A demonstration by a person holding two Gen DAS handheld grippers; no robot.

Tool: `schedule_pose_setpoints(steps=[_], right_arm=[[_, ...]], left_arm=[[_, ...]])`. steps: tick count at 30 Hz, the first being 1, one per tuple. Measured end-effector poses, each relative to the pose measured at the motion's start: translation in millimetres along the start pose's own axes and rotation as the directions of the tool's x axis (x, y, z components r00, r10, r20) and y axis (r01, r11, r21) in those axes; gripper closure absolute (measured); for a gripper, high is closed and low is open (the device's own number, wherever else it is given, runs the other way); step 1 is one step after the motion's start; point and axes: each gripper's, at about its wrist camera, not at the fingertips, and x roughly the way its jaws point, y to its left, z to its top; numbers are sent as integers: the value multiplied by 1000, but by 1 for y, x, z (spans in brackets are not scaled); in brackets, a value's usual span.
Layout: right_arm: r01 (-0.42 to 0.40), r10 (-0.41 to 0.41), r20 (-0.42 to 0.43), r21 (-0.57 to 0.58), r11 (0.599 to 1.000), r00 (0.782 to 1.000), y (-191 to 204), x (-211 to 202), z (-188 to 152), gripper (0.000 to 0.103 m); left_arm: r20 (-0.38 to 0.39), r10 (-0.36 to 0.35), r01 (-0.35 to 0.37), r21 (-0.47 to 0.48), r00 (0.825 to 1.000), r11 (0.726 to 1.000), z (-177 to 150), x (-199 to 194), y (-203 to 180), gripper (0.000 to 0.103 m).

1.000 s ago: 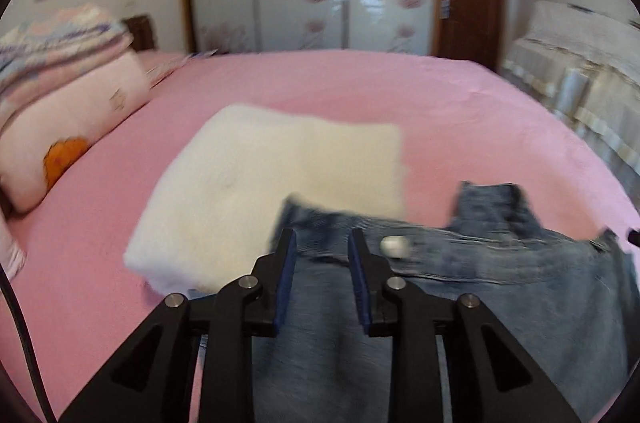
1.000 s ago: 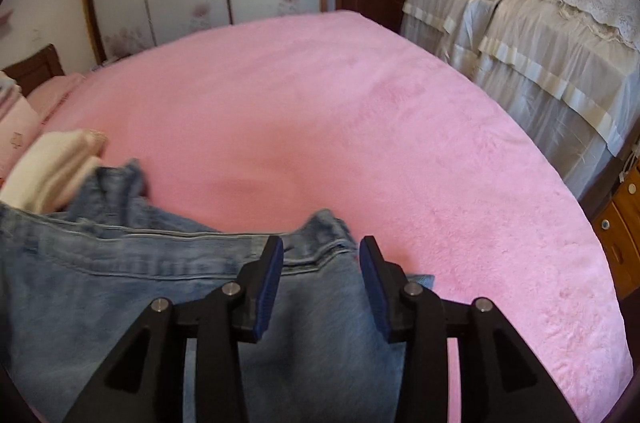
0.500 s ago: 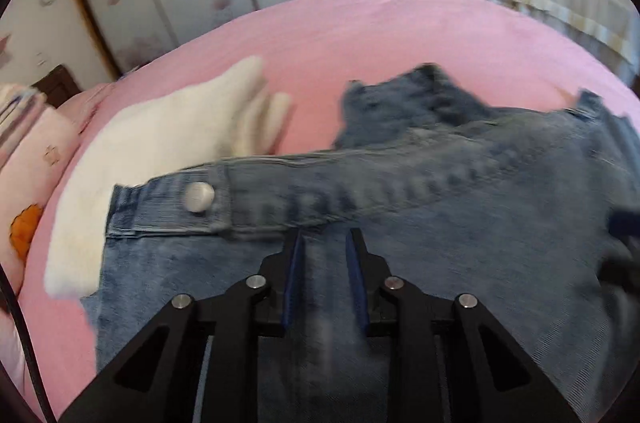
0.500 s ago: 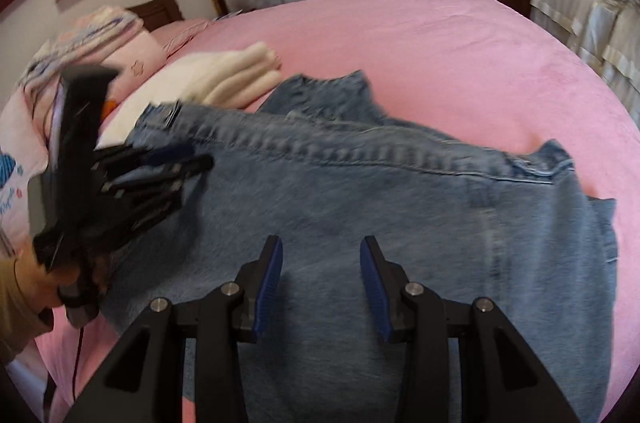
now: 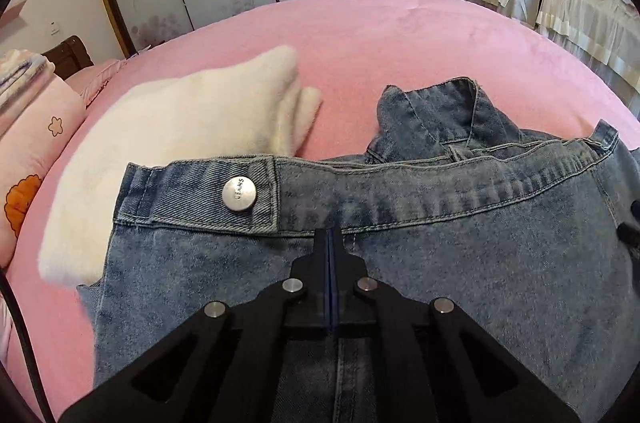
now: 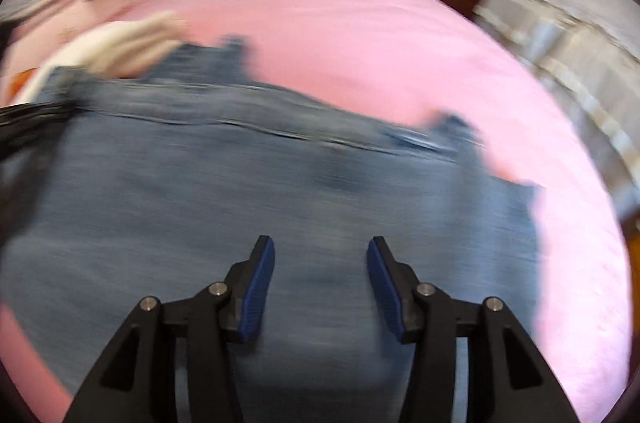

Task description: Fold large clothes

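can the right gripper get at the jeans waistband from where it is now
Probably yes. The right gripper has just been opening, nothing between its pads, and only flat denim lies between it and the jeans waistband. The view is blurred, so this is a guess.

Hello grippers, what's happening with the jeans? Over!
Left gripper shut, over the jeans. Right gripper open, jaws just widened, nothing between. White folded cloth pokes under the waistband corner.

Faded blue jeans [image 5: 440, 263] with a silver button [image 5: 239, 193] lie on a pink bedspread [image 5: 400, 43] beside a cream folded garment [image 5: 180, 127].
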Motion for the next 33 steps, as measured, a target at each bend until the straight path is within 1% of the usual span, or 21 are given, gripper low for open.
schedule_pose_setpoints(steps=[1,2,3,4,5,7,8,9,10,12,14,15,19,20,21,23,25,29,33], right_arm=[[9,-9,6,24,1000,1000,-15,0,-3,47],[42,-42,3,62,997,999,-34,0,-7,47],[40,-39,-5,85,996,999,-45,1,-9,50],[-4,5,-5,109,994,1000,-54,-1,-12,52],[-23,24,-6,127,992,1000,-58,-2,-13,53],[-2,5,-20,123,992,1000,-56,-4,-12,53],[18,-14,-34,116,993,999,-51,-6,-9,51],[27,-22,-45,116,993,999,-47,-8,-7,51],[25,-19,-54,121,992,998,-43,-11,-4,51],[-13,22,-62,152,988,998,-40,-23,0,51],[-42,54,-60,180,983,997,-34,-40,3,51],[-49,61,-56,188,981,997,-30,-50,4,51],[-94,103,-30,218,971,994,-18,-91,13,50],[-104,111,-20,221,970,994,-14,-105,16,49],[-109,114,-12,220,969,993,-10,-115,19,47],[-117,116,18,207,971,993,1,-142,22,45],[-125,118,47,192,973,992,10,-167,23,42],[-156,141,97,175,972,985,26,-209,21,41],[-157,136,136,160,975,981,41,-240,14,36]], left_arm=[[-3,0,0,-1,1000,1000,0,0,1,102],[-7,-3,3,-1,1000,1000,-1,-3,3,102],[-11,-6,6,0,1000,1000,-1,-3,3,102],[-18,-5,5,3,1000,1000,-1,-4,3,102],[-24,-5,6,5,1000,1000,-1,-4,3,102],[-46,-11,11,8,999,1000,0,-8,3,101],[-61,-15,16,5,998,1000,1,-12,3,95],[-73,-20,20,0,997,1000,1,-15,3,85],[-82,-23,22,-5,996,1000,2,-19,4,79],[-90,-32,31,-18,995,999,4,-32,6,51],[-74,-44,42,-26,996,999,7,-53,9,39],[-65,-43,42,-26,997,999,9,-65,11,36],[-36,-53,51,-42,998,998,16,-113,16,32],[-29,-53,52,-51,998,997,17,-127,18,29],[-29,-48,46,-61,998,997,18,-141,18,26],[-29,-60,58,-72,998,996,18,-165,18,25],[-30,-61,59,-62,998,996,15,-191,15,25],[0,-50,49,-42,999,998,4,-238,7,25],[29,-52,54,-79,998,995,-12,-274,5,22]])
